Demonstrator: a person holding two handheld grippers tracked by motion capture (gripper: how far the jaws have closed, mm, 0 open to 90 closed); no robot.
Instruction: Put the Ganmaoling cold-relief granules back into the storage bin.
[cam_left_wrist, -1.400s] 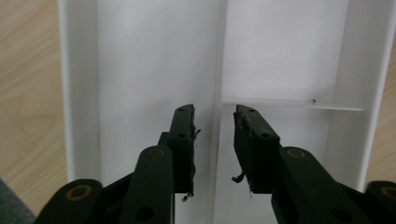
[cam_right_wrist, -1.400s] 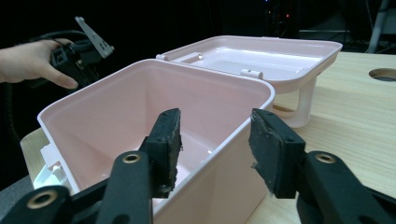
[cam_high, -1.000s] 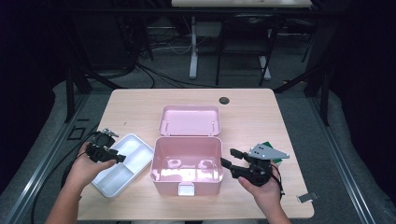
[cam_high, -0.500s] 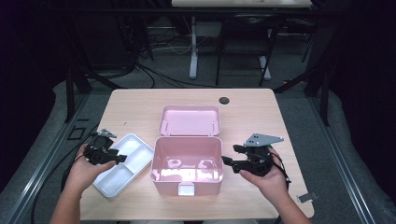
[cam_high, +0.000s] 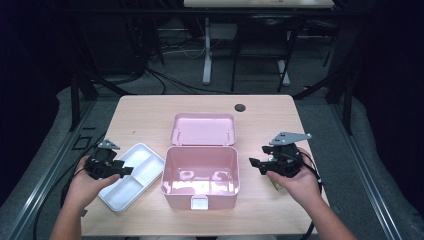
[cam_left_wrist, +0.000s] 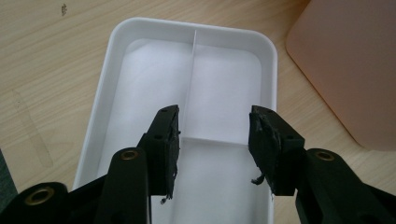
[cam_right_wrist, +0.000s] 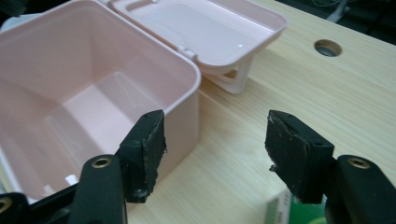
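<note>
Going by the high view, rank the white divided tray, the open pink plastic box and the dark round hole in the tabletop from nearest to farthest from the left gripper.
1. White divided tray: directly under the jaws of the left gripper, at the table's left.
2. Open pink plastic box: just past the tray, mid-table.
3. Dark round hole in the tabletop: far edge, right of centre.
</note>
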